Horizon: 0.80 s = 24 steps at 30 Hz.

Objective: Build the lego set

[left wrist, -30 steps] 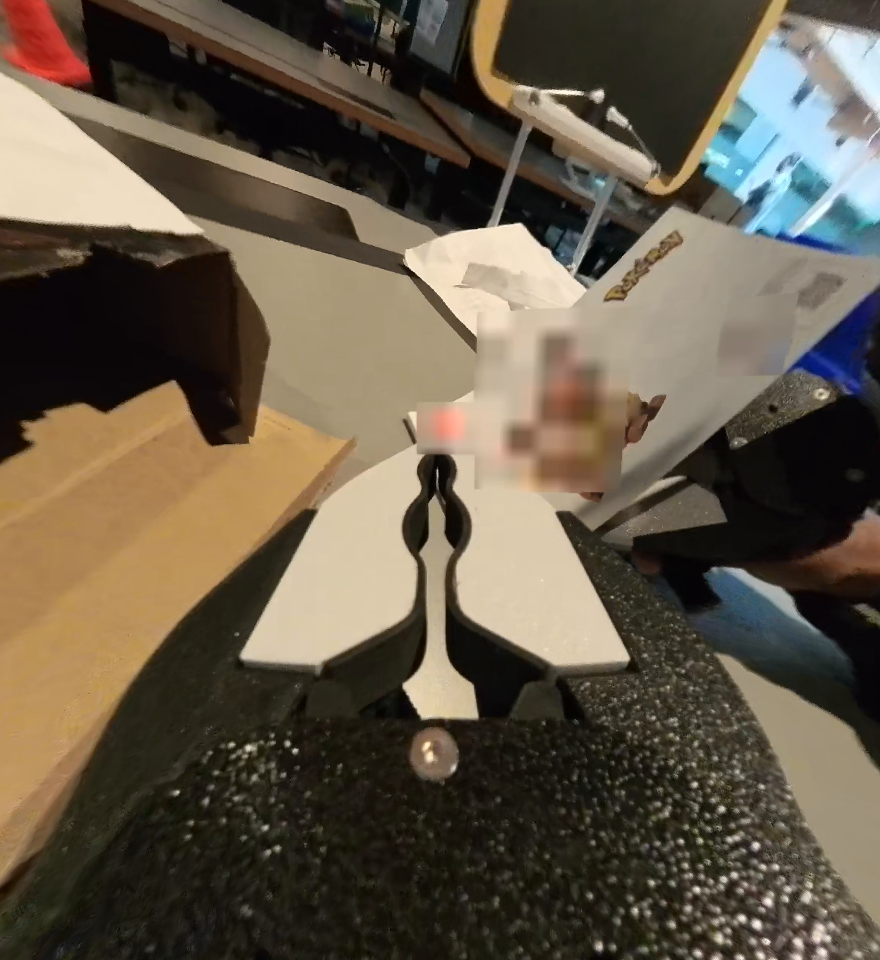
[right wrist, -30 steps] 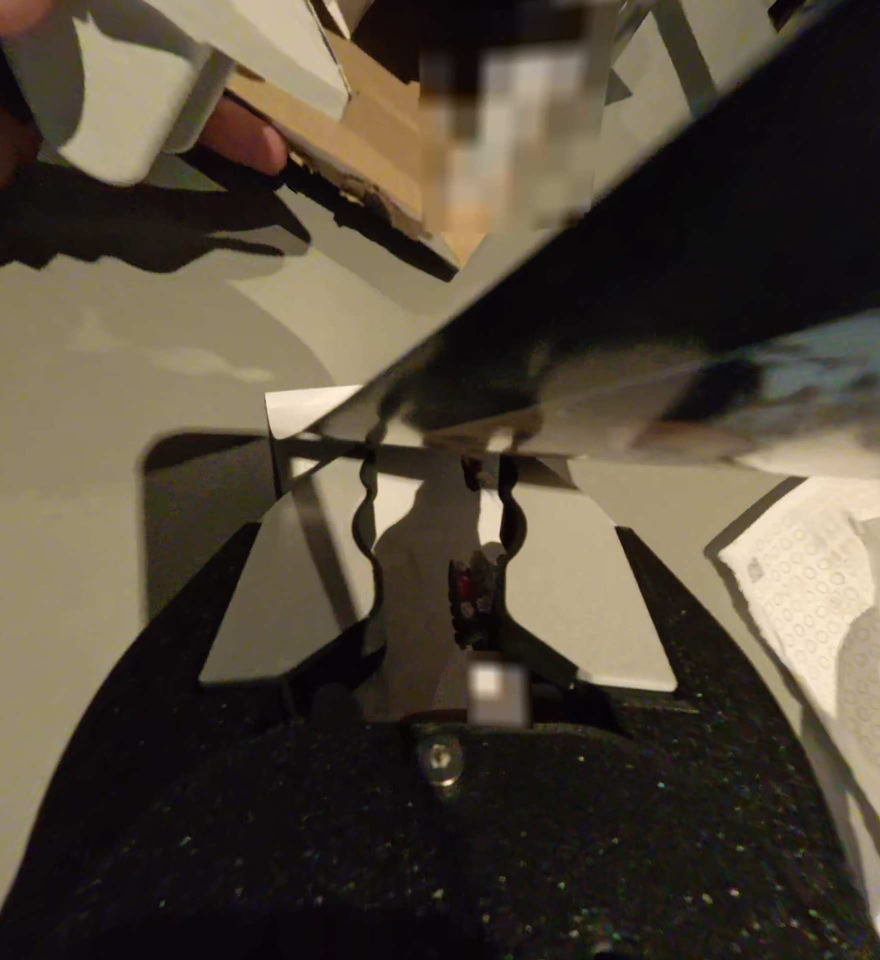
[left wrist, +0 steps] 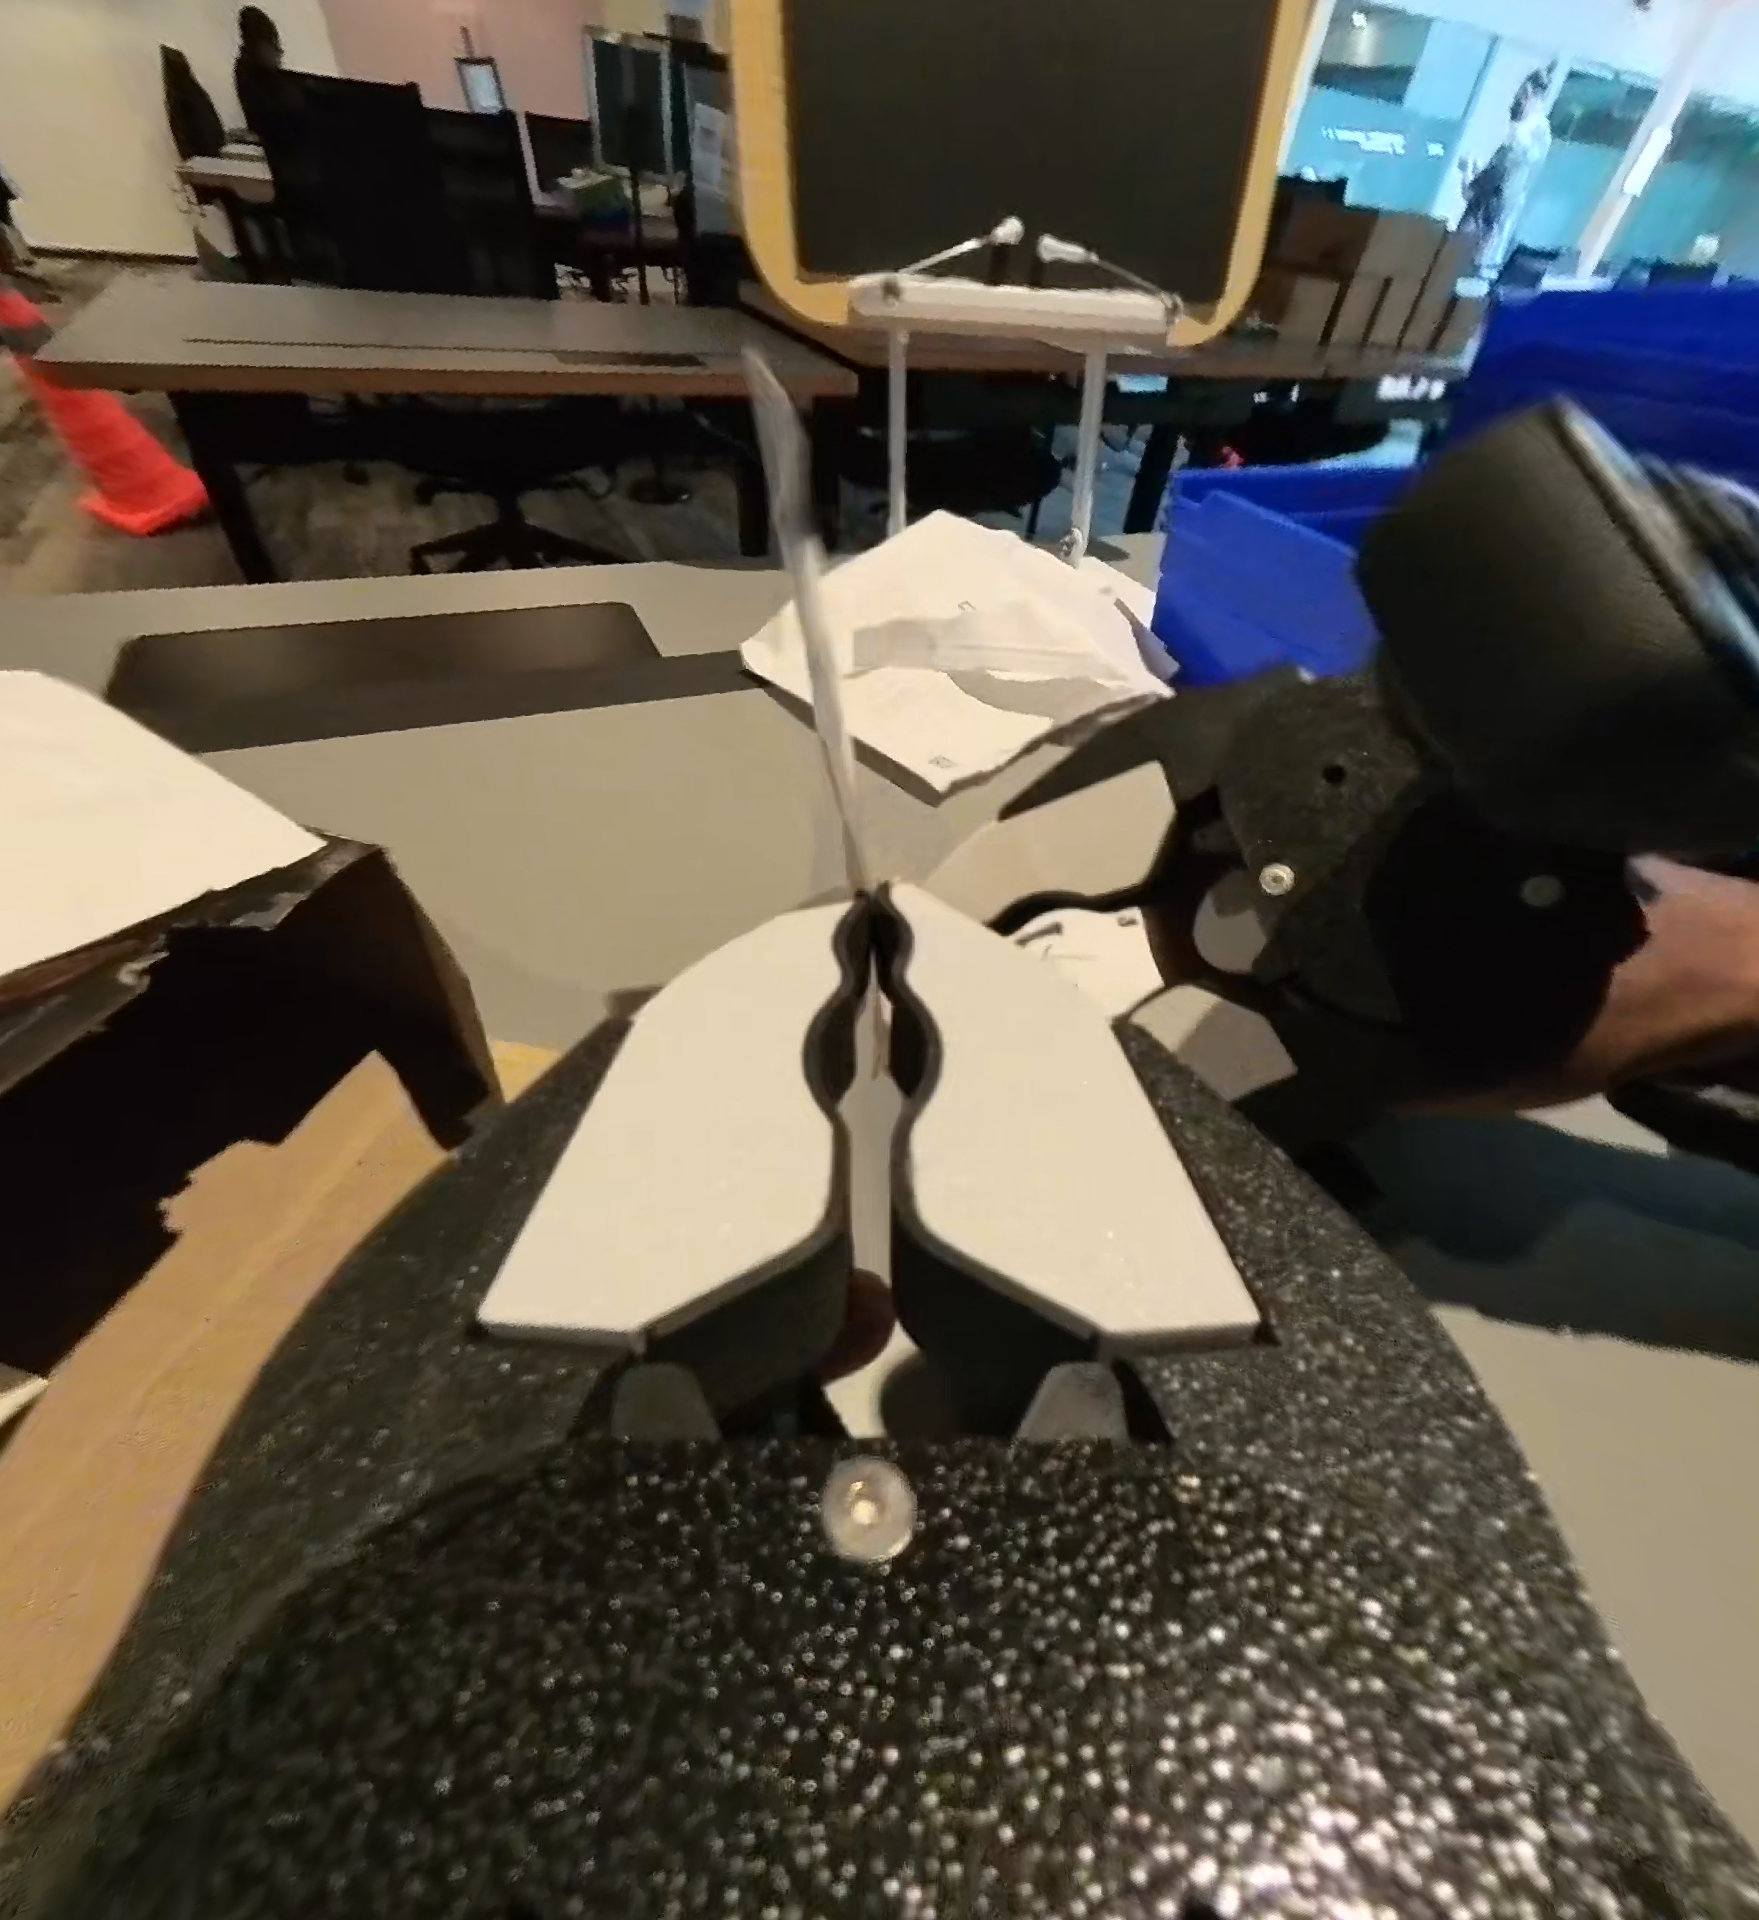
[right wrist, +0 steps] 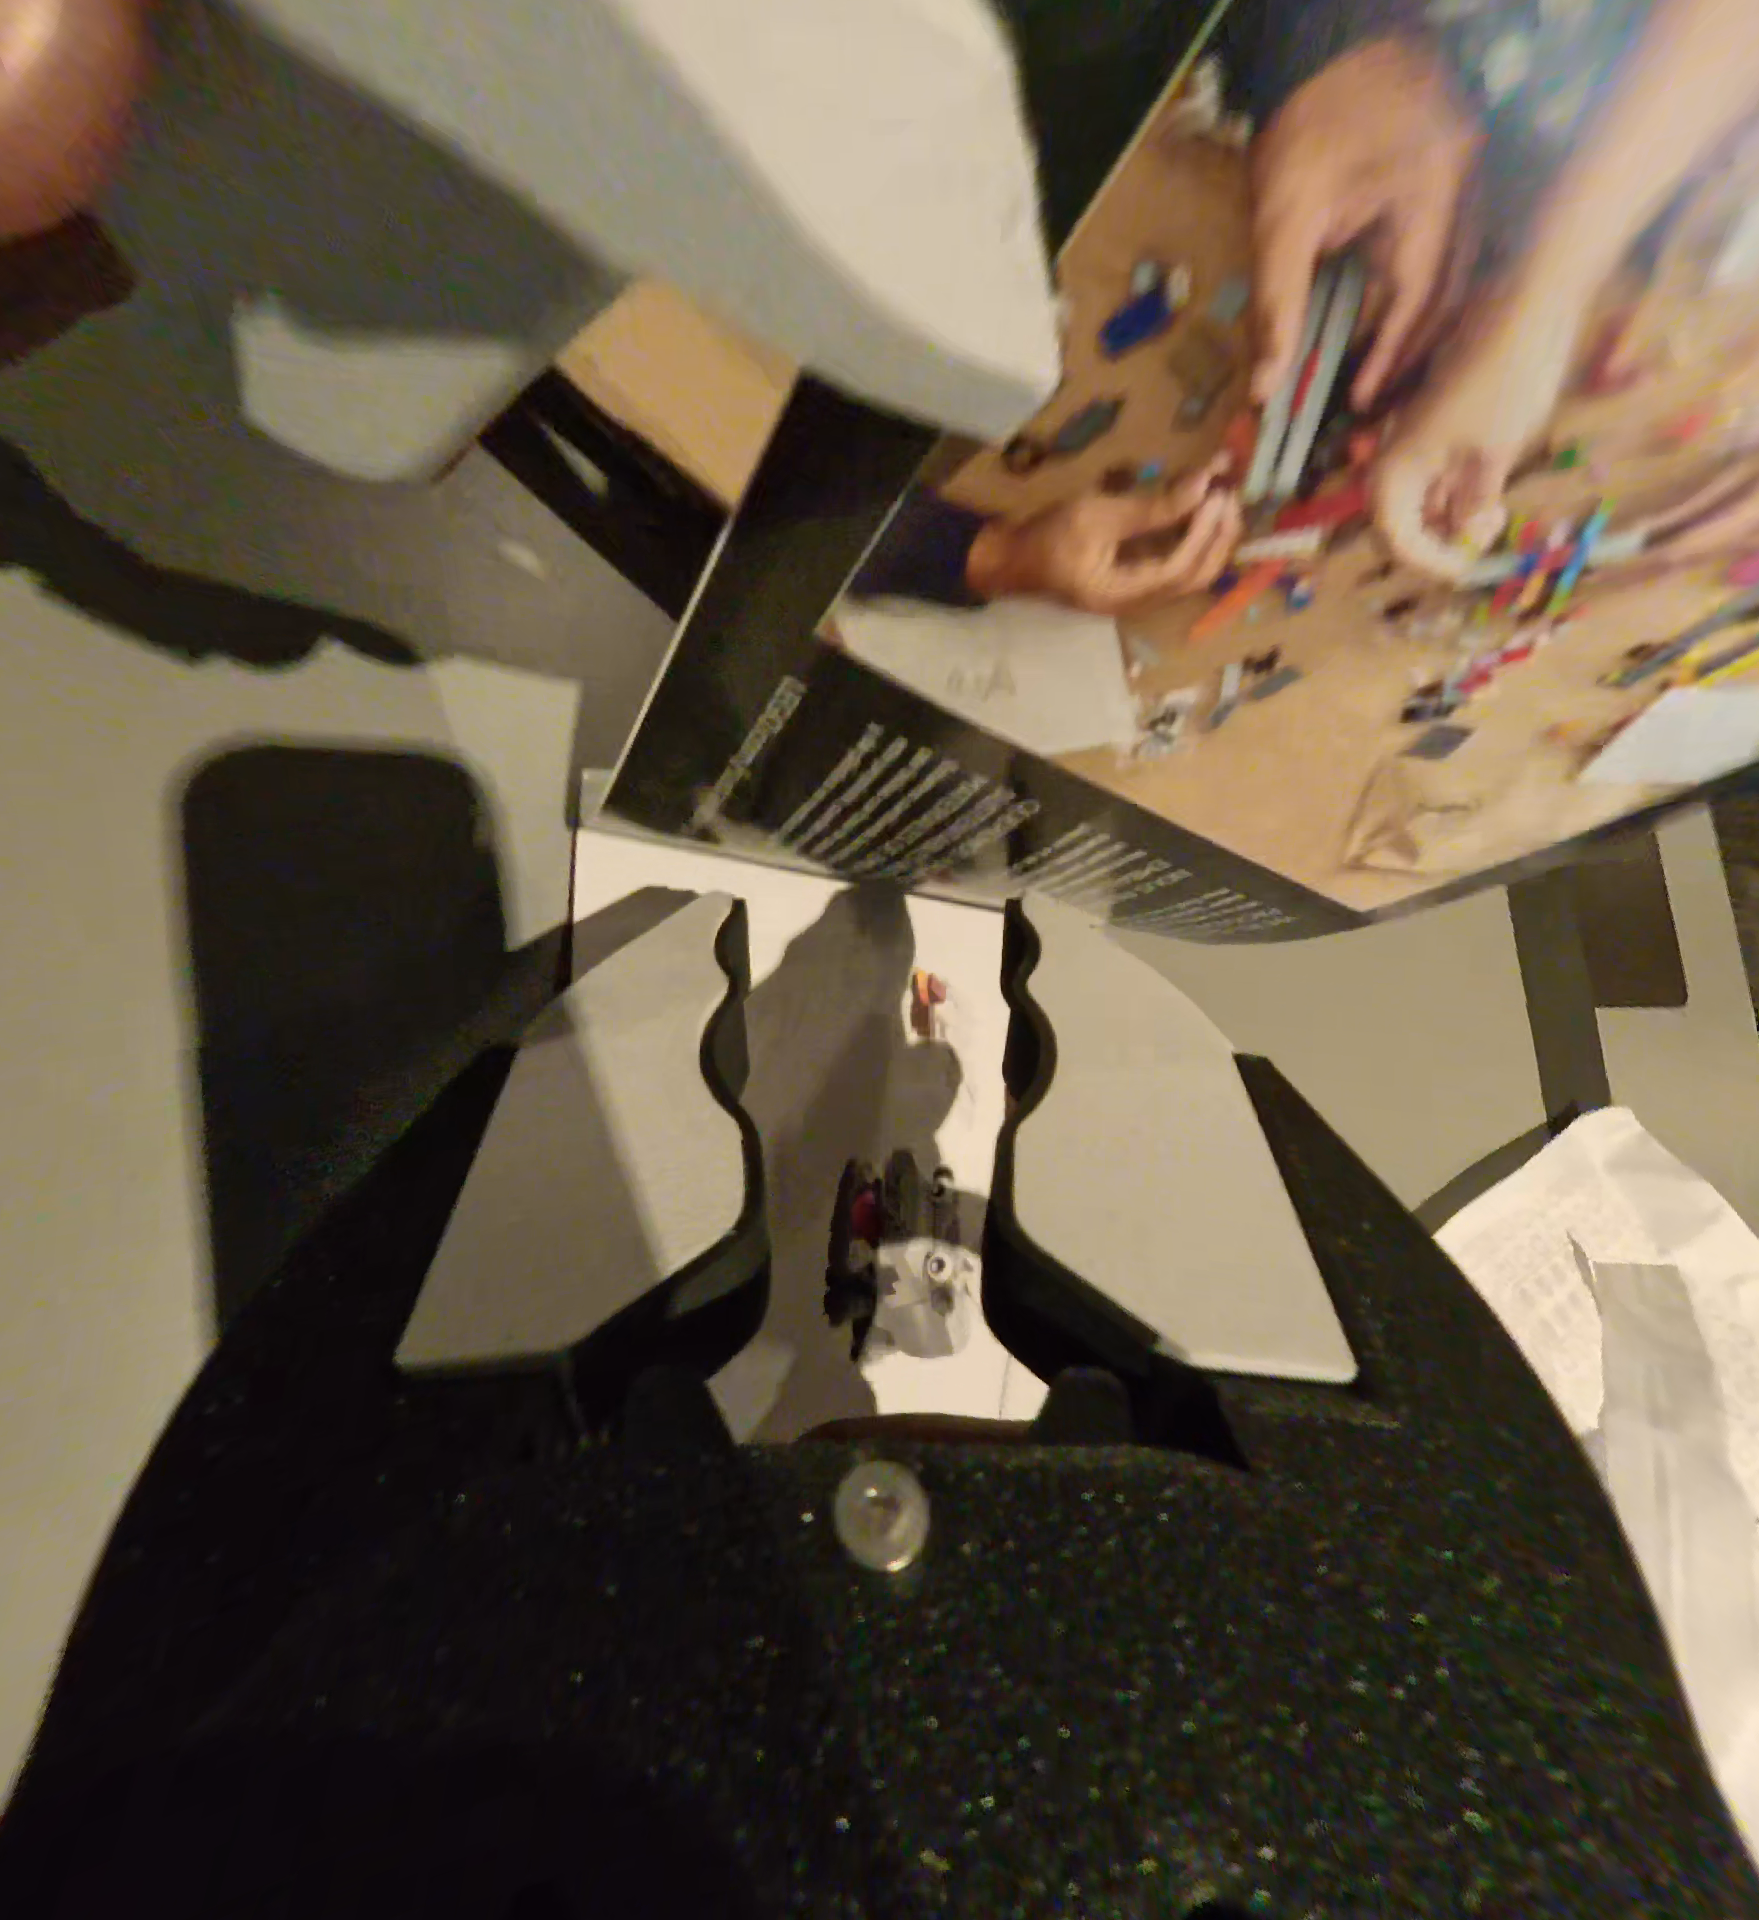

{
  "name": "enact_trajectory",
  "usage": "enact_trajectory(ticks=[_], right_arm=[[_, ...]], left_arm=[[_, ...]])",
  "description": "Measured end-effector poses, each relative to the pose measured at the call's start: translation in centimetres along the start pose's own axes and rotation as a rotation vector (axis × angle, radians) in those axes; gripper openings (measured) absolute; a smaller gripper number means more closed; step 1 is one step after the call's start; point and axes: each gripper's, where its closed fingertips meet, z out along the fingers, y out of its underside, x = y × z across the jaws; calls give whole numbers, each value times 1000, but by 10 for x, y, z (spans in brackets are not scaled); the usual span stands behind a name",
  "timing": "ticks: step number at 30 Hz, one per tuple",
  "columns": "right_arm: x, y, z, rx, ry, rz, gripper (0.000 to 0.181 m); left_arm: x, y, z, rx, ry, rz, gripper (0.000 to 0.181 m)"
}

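Left tongs [left wrist: 873, 925] pinching booklet [left wrist: 802, 582] edge-on. Right tongs [right wrist: 870, 914] spread, below booklet page [right wrist: 1270, 520], above grey worktop [right wrist: 44, 935].

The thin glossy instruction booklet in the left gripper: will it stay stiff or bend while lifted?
The thin glossy instruction booklet probably flops: its lower edge already curves in the right wrist view. It seems light, since the left gripper holds it edge-on by a narrow pinch. Its shiny pages may slip.

Office room: dark desks [left wrist: 439, 338], black chairs [left wrist: 355, 177], orange cone [left wrist: 116, 447], bright windows [left wrist: 1540, 135].
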Motion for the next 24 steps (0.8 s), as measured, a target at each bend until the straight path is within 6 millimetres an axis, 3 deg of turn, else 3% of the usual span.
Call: enact_trajectory(ticks=[2,4,5,8,11,15,24], right_arm=[[0,14,-8,-41,17,-15,46],[2,41,-19,-131,44,-14,45],[1,58,-26,-188,36,9,45],[-12,79,-46,-204,-41,172,34],[-29,87,-60,-227,-117,240,29],[-51,94,-74,-270,-215,231,38],[-44,100,-73,-288,-272,170,41]], left_arm=[[-6,1,1,23,-1,-95,0],[-11,2,-2,60,4,-199,0],[-14,2,-5,78,2,-235,0],[-23,6,-12,126,-4,-329,0],[-29,12,-16,157,21,-468,0],[-28,17,-21,178,103,-651,0],[-27,22,-28,209,102,-634,0]])
